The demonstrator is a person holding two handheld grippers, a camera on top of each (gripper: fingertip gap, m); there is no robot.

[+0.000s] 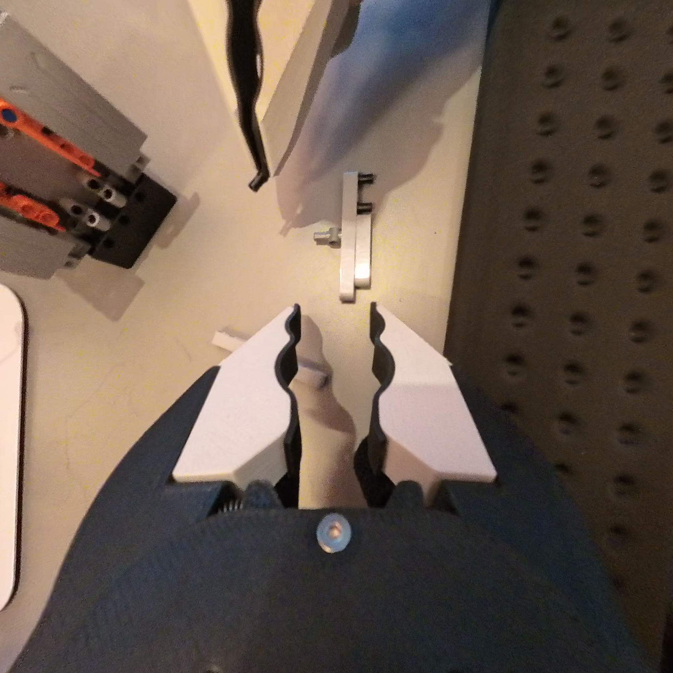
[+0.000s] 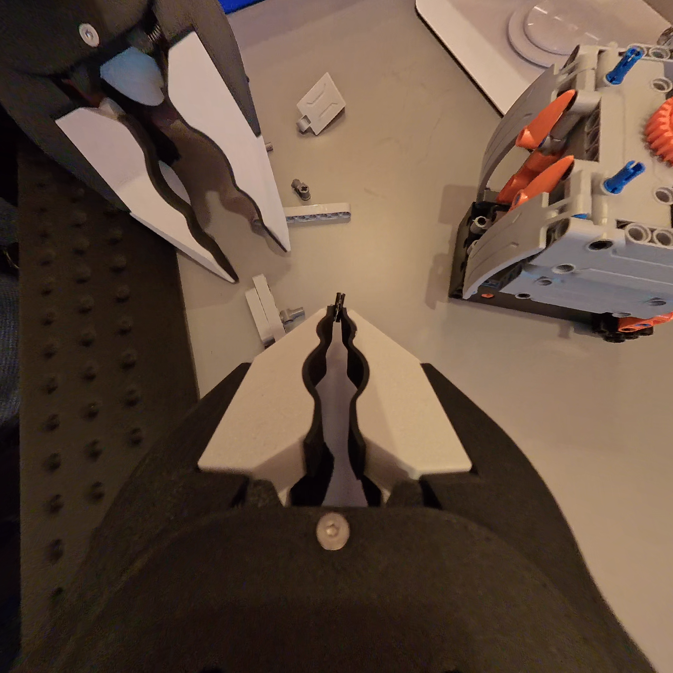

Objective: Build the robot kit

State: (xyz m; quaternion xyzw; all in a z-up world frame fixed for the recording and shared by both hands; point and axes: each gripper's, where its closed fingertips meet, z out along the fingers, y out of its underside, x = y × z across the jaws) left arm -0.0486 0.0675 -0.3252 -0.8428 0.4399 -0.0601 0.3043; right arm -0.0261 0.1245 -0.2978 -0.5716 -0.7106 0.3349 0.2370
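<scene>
Right wrist view: right gripper (image 2: 338,316) pinched shut on a small black pin (image 2: 339,305), near the white beam pair (image 1: 352,238); left gripper (image 1: 335,309), jaws apart and empty, just short of that pair; grey-and-orange model (image 2: 568,233) well apart, part-built.

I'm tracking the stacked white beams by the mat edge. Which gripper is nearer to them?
Left, by a little. The left gripper hovers open just short of the white beams' near end. The right gripper, shut on a small black pin, sits beside their other end.
</scene>
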